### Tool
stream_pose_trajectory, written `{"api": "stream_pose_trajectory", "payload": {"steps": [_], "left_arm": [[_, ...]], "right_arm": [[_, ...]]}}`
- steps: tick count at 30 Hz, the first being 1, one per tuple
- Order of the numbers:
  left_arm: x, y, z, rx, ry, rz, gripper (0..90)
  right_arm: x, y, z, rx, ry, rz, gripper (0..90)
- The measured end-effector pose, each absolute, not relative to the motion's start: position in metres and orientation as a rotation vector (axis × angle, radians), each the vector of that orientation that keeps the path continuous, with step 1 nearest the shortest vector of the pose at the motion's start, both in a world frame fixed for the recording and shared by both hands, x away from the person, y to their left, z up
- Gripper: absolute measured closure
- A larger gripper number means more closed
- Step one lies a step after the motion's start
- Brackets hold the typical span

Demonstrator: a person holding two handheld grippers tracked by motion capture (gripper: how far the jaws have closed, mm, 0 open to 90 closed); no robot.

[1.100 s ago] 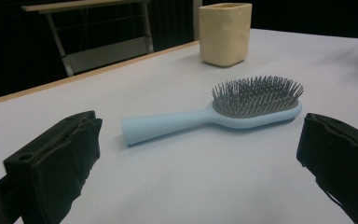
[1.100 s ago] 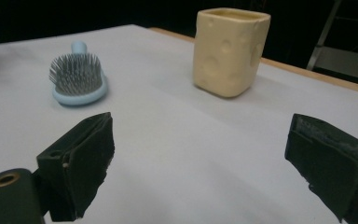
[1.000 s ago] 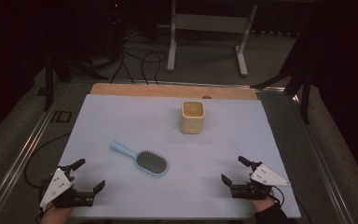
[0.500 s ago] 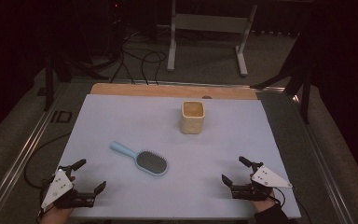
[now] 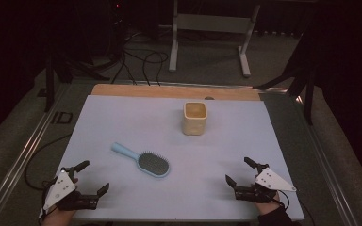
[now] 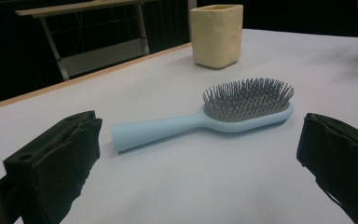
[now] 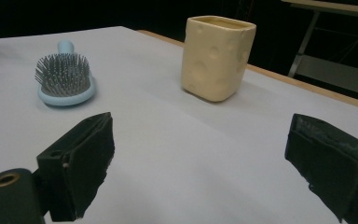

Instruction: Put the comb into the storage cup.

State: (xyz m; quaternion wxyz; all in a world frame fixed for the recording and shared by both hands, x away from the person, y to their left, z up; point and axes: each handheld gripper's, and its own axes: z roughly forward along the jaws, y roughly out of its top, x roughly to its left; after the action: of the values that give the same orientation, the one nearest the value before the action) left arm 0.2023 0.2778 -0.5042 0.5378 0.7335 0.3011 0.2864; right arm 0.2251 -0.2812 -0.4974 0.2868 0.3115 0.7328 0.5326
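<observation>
A light blue hairbrush [image 5: 143, 160] [image 6: 223, 109] [image 7: 65, 79] lies bristles up near the middle of the white table top [image 5: 122, 122]. A cream square cup [image 5: 195, 118] [image 6: 216, 35] [image 7: 216, 58] stands upright behind it. My left gripper [image 5: 93, 177] [image 6: 200, 158] rests open at the table's front left corner, empty, its jaws facing the brush handle. My right gripper [image 5: 238, 171] [image 7: 205, 158] rests open at the front right, empty, jaws facing the cup.
A wooden strip [image 5: 169, 91] edges the table's far side. Beyond it stand a white metal frame [image 5: 212, 28] and cables [image 5: 141, 61] on the dark floor. Metal rails [image 5: 23, 155] run along the table's left side.
The left gripper has shifted slightly back toward the front edge. The right gripper, the brush and the cup have stayed put.
</observation>
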Motion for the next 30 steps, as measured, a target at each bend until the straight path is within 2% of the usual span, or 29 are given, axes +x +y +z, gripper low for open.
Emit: {"api": "stream_pose_trajectory", "payload": {"steps": [30], "left_arm": [[0.217, 0.287, -0.453, 1.799, 0.662, 0.725, 0.0]], "right_arm": [[0.223, -0.28, -0.495, 0.816, 1.959, 1.429, 8.1]]}}
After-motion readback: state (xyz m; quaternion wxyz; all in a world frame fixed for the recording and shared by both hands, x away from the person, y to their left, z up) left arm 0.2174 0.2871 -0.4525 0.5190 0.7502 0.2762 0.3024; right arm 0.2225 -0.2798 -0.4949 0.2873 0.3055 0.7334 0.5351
